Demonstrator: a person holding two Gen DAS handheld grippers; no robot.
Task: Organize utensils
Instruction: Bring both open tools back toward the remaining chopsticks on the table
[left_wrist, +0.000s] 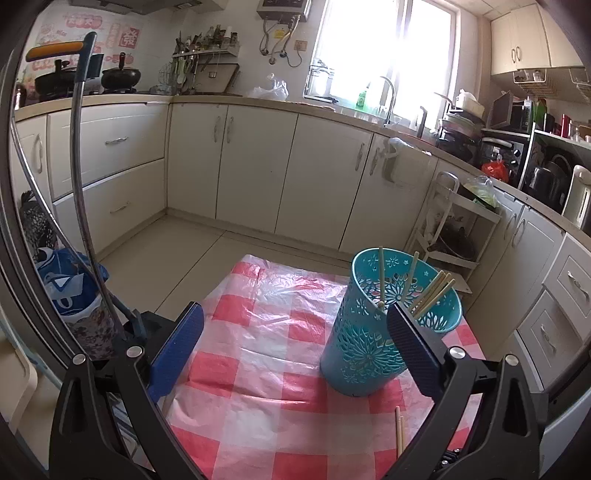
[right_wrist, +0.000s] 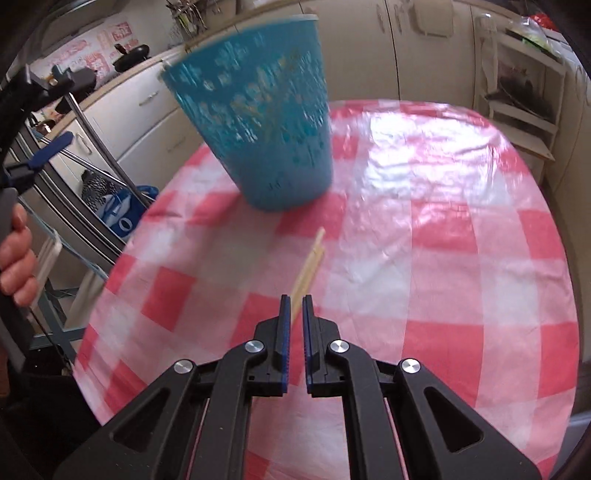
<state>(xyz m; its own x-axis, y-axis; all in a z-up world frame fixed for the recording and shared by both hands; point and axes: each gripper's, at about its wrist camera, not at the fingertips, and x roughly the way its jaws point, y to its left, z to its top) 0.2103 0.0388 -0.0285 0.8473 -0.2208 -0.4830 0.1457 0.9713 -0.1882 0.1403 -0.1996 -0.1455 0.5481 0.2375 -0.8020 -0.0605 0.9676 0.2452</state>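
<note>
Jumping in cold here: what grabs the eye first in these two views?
The teal cut-out utensil holder stands on the red-and-white checked tablecloth, several chopsticks poking out of its top. Nearer, the right gripper is nearly shut around a loose pair of chopsticks lying on the cloth; the left gripper hangs wide open.

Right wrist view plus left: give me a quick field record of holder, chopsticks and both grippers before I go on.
holder: teal holder upright on the checked tablecloth
in holder: several chopsticks leaning against its rim
loose: pair of chopsticks lying on the cloth near the holder
right gripper: jaws nearly closed around the near end of the loose pair; firm grip cannot be confirmed, image blurred
left gripper: open wide, empty, beside the holder
left to do: loose pair not yet in holder
</note>
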